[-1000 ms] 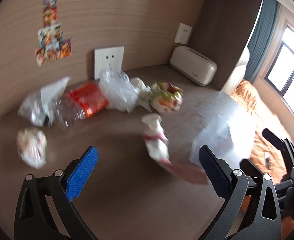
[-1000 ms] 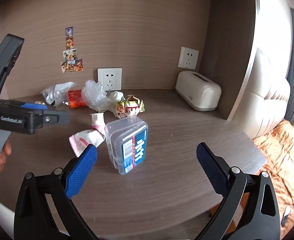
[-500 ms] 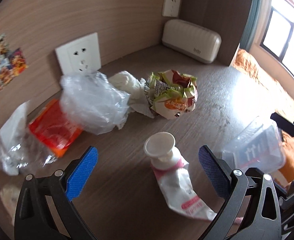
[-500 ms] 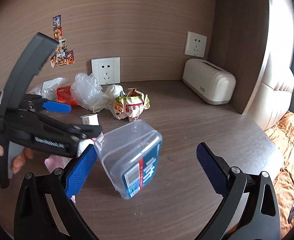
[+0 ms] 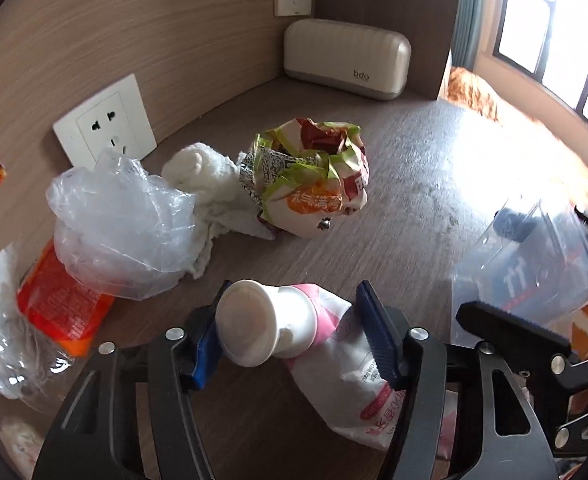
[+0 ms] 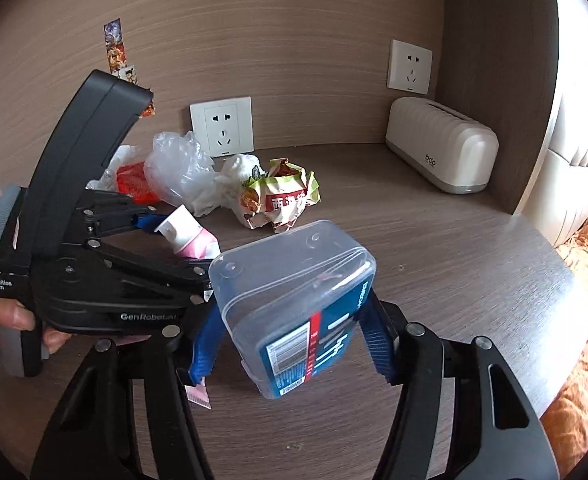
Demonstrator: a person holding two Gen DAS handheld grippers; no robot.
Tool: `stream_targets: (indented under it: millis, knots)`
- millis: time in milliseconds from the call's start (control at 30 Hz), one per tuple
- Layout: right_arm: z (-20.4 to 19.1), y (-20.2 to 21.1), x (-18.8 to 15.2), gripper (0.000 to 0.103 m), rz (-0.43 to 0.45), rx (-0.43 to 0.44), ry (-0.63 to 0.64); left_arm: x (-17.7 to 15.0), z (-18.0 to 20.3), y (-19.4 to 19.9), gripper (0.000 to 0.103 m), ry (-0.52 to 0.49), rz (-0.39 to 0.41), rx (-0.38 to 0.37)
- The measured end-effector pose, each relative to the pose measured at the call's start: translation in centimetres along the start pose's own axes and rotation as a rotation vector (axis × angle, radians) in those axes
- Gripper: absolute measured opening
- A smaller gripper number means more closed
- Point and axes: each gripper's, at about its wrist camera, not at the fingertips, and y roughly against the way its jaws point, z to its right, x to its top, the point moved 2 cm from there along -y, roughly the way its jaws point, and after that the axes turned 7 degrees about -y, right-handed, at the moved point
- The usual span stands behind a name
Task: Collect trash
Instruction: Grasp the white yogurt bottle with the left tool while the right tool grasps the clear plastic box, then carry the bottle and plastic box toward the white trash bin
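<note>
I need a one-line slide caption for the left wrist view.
Left gripper closing around a squeezed pink-and-white tube on the wooden desk, crumpled trash behind.

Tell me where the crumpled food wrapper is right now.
The crumpled food wrapper lies on the wooden desk, near the middle of the left wrist view, touching the white tissue on its left, with the cream tissue box behind it by the wall.

Trash laid out on the brown wood-grain desktop [image 6: 434,248], bounded behind by a wall.

Crumpled clear plastic bag [image 5: 121,224], white crumpled tissue [image 5: 209,184] and crumpled printed paper wrapper [image 5: 310,176] are ranged left to right; the white-capped pink squeeze tube [image 5: 294,332] is placed before them, the clear lidded plastic box [image 6: 298,304] to its right, the cream ribbed tissue box [image 6: 442,152] in the far right corner.
</note>
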Motion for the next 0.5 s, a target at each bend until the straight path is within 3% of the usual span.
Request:
stream_targets:
  millis: [200,233,300,500]
  knots:
    - [0.4,1.2,0.8,0.062,0.038,-0.001,-0.012,0.1,0.0,1.8,0.045,0.036,0.025,-0.001]
    - [0.4,1.5,1.0,0.062,0.045,-0.002,-0.011,0.3,0.2,2.3,0.036,0.029,0.028,0.004]
    - [0.5,2.4,1.5,0.062,0.064,-0.005,-0.005,0.2,0.2,3.3,0.028,0.027,0.038,0.005]
    - [0.8,4.9,2.4,0.062,0.109,-0.015,0.014,0.4,1.4,4.8,0.027,0.022,0.043,-0.001]
